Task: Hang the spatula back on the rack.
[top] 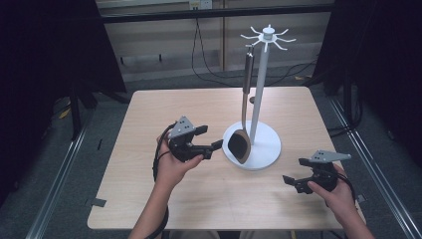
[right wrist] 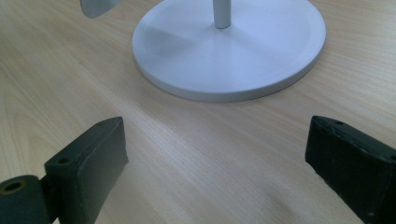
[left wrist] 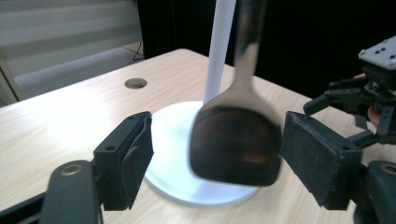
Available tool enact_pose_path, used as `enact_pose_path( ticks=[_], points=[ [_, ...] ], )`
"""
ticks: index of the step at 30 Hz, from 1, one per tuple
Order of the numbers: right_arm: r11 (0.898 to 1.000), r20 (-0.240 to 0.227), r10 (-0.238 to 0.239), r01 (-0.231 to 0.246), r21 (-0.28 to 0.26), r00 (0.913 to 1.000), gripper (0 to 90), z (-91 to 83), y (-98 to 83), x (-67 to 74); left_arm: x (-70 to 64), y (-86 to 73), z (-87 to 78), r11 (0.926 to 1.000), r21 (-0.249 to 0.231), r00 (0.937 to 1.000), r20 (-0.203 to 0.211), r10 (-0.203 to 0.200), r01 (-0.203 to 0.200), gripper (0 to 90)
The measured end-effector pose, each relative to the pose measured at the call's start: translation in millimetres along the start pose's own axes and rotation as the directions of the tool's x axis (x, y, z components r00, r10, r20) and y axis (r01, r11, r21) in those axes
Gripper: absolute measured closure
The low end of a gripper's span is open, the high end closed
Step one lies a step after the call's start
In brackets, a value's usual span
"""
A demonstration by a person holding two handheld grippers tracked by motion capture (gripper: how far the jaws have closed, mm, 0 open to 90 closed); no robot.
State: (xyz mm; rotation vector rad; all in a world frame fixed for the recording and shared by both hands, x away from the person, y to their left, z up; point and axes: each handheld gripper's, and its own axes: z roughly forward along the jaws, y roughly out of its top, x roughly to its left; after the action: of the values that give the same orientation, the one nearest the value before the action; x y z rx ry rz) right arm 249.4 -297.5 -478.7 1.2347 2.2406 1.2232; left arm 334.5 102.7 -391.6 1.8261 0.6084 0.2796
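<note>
Bench (top: 199,199) of pale wood carries a white rack (top: 259,144): a round base, an upright pole and a crown of hooks at the top. From one hook hangs a spatula (top: 243,124), its metal handle running down beside the pole and its dark blade (top: 240,145) hanging just over the left part of the base. In the left claw view the blade appears slightly blurred.

Left claw (top: 211,139) sits just left of the blade, held in a hand (top: 171,167) that comes in from the lower edge. Its jaws stand wide apart; in its own view the blade (left wrist: 236,144) lies between the two pads (left wrist: 128,156), with a clear gap on the left side and the right pad close beside the blade edge, contact there not certain. The blade is not clamped.

Right claw (top: 293,179) rests low near the bench's right front edge, well apart from the rack and pointing towards it. Its jaws stand wide apart with nothing between them; in its own view bare wood and the rack base (right wrist: 233,51) lie ahead.
</note>
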Motion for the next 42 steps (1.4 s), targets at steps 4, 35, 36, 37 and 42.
enact_pose_path(
  ticks=[4, 35, 36, 37, 42],
  points=[
    [1.000, 0.000, 0.000, 0.000, 0.000, 1.0000, 4.9, 0.3, 0.1, 0.3, 1.6, -6.1, -2.1, 0.9998, 0.019, 1.0000, 0.004, 0.002, -0.002, 23.5],
    [1.000, -0.003, -0.003, 0.003, -0.010, 1.0000, 4.9, -2.2, 1.8, 0.6, 19.2, -52.8, -5.1, 0.9930, 0.110, 0.9988, -0.027, -0.041, 0.043, 11.6],
    [1.000, -0.003, -0.005, 0.005, -0.013, 1.0000, 4.8, -2.3, 1.8, 0.3, 20.0, -54.2, -5.1, 0.9923, 0.116, 0.9987, -0.029, -0.041, 0.044, 11.4],
    [1.000, -0.003, -0.005, 0.005, -0.013, 1.0000, 4.8, -2.3, 1.8, 0.3, 20.0, -54.2, -5.1, 0.9923, 0.116, 0.9987, -0.029, -0.041, 0.044, 11.3],
    [1.000, 0.000, -0.004, 0.004, -0.013, 1.0000, 4.8, -3.2, 2.1, -0.1, 25.0, -61.1, -7.2, 0.9900, 0.128, 0.9976, -0.043, -0.054, 0.059, 10.5]
  ],
)
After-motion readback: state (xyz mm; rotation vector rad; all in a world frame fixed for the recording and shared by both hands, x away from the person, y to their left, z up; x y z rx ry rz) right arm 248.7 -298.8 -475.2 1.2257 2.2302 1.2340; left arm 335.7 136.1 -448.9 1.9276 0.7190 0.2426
